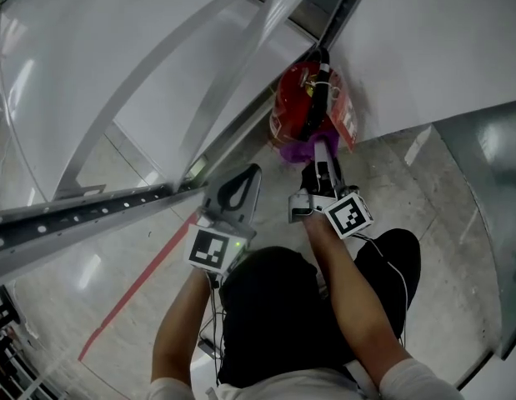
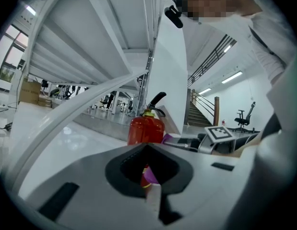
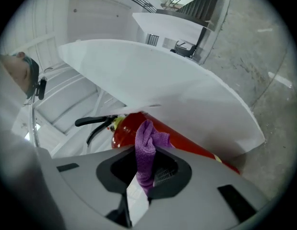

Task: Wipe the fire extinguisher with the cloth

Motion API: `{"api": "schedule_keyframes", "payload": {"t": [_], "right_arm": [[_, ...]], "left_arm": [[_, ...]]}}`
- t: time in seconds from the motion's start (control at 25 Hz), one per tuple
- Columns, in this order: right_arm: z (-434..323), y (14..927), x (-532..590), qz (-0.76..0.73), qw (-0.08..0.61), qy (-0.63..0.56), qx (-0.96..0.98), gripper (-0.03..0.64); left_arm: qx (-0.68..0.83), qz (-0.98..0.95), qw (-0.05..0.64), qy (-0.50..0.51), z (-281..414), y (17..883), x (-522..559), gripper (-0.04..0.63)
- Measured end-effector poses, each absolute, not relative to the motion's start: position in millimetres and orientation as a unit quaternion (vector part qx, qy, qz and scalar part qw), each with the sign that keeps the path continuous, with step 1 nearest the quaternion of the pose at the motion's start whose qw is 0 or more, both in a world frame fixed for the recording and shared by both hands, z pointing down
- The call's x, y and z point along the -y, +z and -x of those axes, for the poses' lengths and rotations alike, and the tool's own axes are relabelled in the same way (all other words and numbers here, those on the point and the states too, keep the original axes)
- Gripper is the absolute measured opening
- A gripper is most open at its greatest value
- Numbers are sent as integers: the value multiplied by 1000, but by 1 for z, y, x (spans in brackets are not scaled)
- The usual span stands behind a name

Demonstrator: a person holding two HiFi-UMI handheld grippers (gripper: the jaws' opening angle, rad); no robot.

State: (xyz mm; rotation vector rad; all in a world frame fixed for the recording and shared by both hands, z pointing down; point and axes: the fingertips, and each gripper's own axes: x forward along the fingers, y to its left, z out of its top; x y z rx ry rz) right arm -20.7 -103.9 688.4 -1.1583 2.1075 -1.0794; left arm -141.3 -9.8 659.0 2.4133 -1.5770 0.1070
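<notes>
**On the floor, against the white panel: cloth at the extinguisher**

- At the foot of the slanted white panel point(image 1: 424, 57) stands the fire extinguisher point(image 1: 301, 107), a red cylinder with a black lever and hose on top.
- Judged heavy and rigid, with glossy paint that is likely slick. It should stand through a wipe but may rock if pushed high up. If it needs steadying, take it at the neck under the lever, not on the lever itself.
- The cloth point(image 3: 146, 147) is a purple knit, limp and light, best held by a bunched fold.
- The right hand-held gripper point(image 3: 141, 176) is clamped on that cloth, with the tuft sticking out toward the red body.
- The left hand-held gripper point(image 1: 241, 186) is closed with nothing in it, held back from the cylinder and aimed at it.
- Concrete floor point(image 1: 424, 223) lies all around. A perforated metal rail point(image 1: 91, 211) crosses at the left.
- Hard to tell:
  - The cloth overlaps the cylinder in the right gripper view, but real contact is unclear.
  - The base is hidden behind gripper and cloth from above.
  - The side facing the panel is unseen, and the label print is too blurred to read.
</notes>
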Motion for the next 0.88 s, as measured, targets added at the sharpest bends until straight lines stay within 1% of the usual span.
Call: {"api": "schedule_keyframes", "payload": {"t": [0.56,0.88], "right_arm": [[32,630,95,379,258,-340,-821,60],[31,618,84,343,218,-298,-864,60]], "left_arm": [[551,-825,120,34,147,655,7,8],[552,-825,120,29,145,654,7,6]]}}
